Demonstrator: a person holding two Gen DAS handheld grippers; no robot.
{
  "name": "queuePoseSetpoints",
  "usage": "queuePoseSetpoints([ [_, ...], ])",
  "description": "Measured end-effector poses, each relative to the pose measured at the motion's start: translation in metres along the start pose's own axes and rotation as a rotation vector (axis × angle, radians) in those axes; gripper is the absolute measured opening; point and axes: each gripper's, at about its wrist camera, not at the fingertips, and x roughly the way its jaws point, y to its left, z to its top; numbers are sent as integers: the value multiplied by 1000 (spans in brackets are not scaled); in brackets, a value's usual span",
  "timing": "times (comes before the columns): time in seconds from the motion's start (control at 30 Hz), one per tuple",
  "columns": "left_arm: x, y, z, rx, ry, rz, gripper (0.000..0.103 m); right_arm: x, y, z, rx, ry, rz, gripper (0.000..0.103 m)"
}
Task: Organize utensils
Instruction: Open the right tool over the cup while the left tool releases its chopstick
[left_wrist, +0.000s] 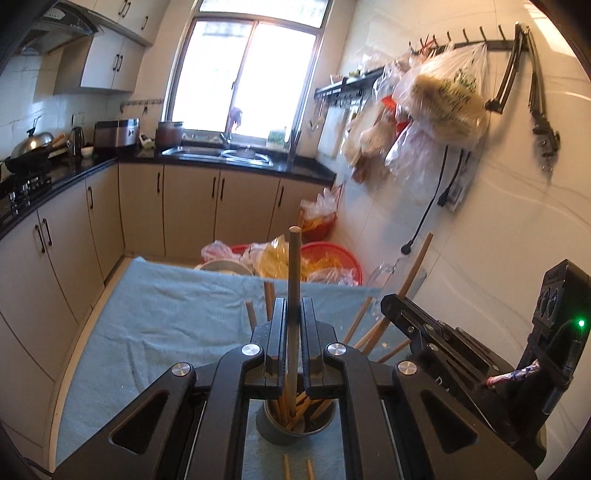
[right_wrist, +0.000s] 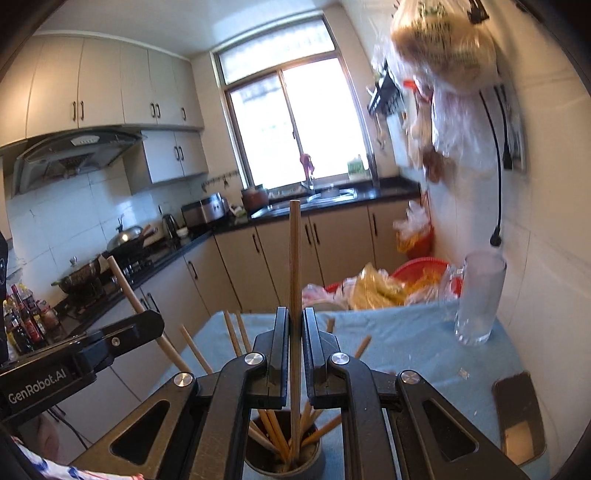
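Kitchen: L-shaped black counter over beige cabinets, sink below a bright window, range hood and wok on the stove side
Wall: white tile with a hook rail that carried a full plastic bag; black cords hung beneath it
Table: covered with a light blue cloth; red baskets with bags stood on the floor beyond its far edge
Glass: a tall clear glass stood upright on the cloth near the wall, empty as far as could be told
Dark object: a flat dark item lay on the cloth nearer the camera than the glass, identity not clear
Holder: a grey cup stood on the cloth directly below the fingers, filled with wooden chopsticks splayed outward
Loose sticks: two chopstick ends lay on the cloth just in front of the cup
Left gripper: clenched on one chopstick, held upright, its lower end down inside the cup
Right gripper: clenched on another chopstick, also upright with its lower end in the cup
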Motion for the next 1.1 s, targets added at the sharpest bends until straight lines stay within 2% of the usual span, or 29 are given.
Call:
queuePoseSetpoints([
  [0.13, 4, 4, -10, -2, 22, 11, 6, 4, -5, -9, 4, 30, 2, 7],
  [0.37, -7, 6, -16, 0, 11, 32, 8, 7, -7, -14, 29, 66, 27, 8],
  [0.43, -12, 7, -15, -7, 6, 37, 14, 6, -7, -14, 38, 70, 28, 14],
  [0.5, -19, 10, -15, -18, -6, 43, 29, 4, -7, -13, 49, 70, 31, 25],
  [0.67, -45, 15, -17, -40, -37, 54, 32, -12, -3, -7, 46, 51, 27, 29],
  [0.87, -81, 17, -25, -45, -64, 70, 42, -46, 6, 0, 36, 7, 26, 41],
  [1.0, -110, 14, -33, -25, -89, 114, 59, -71, 15, -2, 11, -20, 12, 51],
  [1.1, -128, 17, -42, -34, -99, 135, 69, -88, 19, -7, -6, -26, 2, 58],
])
